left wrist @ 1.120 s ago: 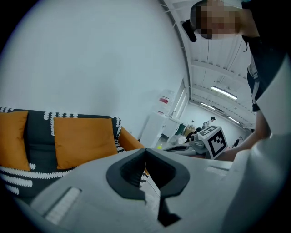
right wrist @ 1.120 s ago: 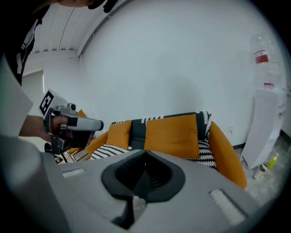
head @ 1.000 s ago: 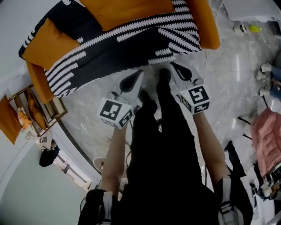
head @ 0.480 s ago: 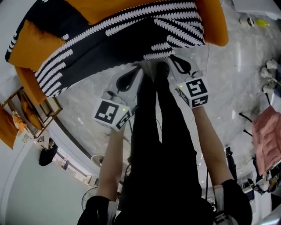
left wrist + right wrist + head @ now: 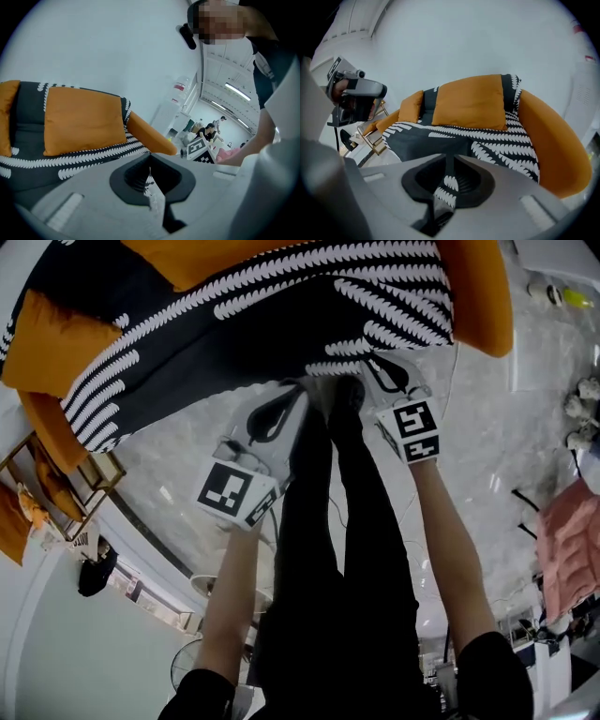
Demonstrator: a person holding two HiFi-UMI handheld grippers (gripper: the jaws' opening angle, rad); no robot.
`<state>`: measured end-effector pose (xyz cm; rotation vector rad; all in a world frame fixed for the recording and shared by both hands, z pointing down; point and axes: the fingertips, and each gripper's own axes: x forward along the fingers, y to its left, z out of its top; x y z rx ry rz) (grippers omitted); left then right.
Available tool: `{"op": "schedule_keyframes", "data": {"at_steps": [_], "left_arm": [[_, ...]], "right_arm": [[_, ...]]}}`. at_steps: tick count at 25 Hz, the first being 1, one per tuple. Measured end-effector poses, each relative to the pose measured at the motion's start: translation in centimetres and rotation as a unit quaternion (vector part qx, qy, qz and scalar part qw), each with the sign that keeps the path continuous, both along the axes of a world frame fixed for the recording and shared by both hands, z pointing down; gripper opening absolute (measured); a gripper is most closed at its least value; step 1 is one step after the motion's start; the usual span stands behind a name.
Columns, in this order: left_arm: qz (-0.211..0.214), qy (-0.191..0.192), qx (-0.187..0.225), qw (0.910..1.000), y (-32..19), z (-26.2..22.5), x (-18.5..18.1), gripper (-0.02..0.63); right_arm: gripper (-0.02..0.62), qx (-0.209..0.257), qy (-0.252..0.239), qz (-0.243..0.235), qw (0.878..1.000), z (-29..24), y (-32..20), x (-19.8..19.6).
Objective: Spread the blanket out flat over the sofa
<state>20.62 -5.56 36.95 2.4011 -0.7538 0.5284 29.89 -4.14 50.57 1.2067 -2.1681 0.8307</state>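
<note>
A black blanket (image 5: 281, 324) with white leaf stripes lies over the orange sofa (image 5: 480, 296), across its seat and backrest. At the seat's front edge my left gripper (image 5: 300, 390) is shut on the blanket's hem; a strip of patterned cloth shows between its jaws (image 5: 150, 158). My right gripper (image 5: 369, 356) is at the same hem further right. Its jaws have just been opening and stand slightly apart, with a fold of blanket (image 5: 447, 185) still lying between them (image 5: 451, 157). An orange cushion (image 5: 471, 101) leans on the backrest.
The person's black-trousered legs (image 5: 328, 521) stand on the marble floor between the two grippers. A gold-framed side table (image 5: 56, 474) is left of the sofa. A pink cloth (image 5: 572, 549) and bottles (image 5: 558, 294) are at the right. People (image 5: 208, 133) work far off.
Both grippers have sunk toward the sofa's front edge with the blanket hem. The sofa now fills more of the top of the head view.
</note>
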Motion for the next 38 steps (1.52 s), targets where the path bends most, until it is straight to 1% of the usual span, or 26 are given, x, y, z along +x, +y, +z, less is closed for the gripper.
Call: {"op": "schedule_keyframes", "data": {"at_steps": [3, 7, 12, 20, 26, 33, 38], "left_arm": [[0.005, -0.002, -0.007, 1.0000, -0.3, 1.7, -0.1, 0.012], [0.007, -0.005, -0.004, 1.0000, -1.3, 3.3, -0.6, 0.011], [0.010, -0.007, -0.012, 0.9999, -1.7, 5.8, -0.7, 0.012], [0.007, -0.011, -0.025, 0.9996, -0.8, 7.1, -1.5, 0.012], [0.008, -0.011, -0.034, 0.9993, -0.4, 7.9, -1.2, 0.011], [0.003, -0.015, -0.036, 0.9992, -0.3, 7.9, -0.9, 0.011], [-0.002, -0.021, -0.035, 0.9992, 0.2, 7.0, -0.6, 0.011]], "right_arm": [[0.063, -0.014, 0.010, -0.003, 1.000, 2.4, 0.0, 0.0], [0.075, -0.026, 0.021, -0.008, 0.999, 5.7, -0.7, -0.6], [0.081, -0.048, 0.042, -0.015, 0.998, 10.1, -0.9, -0.3], [0.094, -0.078, 0.069, -0.017, 0.994, 14.2, -0.8, -0.4], [0.092, -0.093, 0.072, -0.022, 0.993, 15.8, -1.4, -0.3], [0.047, -0.091, 0.080, -0.037, 0.992, 15.7, -1.3, -0.5], [0.023, -0.087, 0.078, -0.047, 0.992, 14.8, -0.9, -0.7]]}}
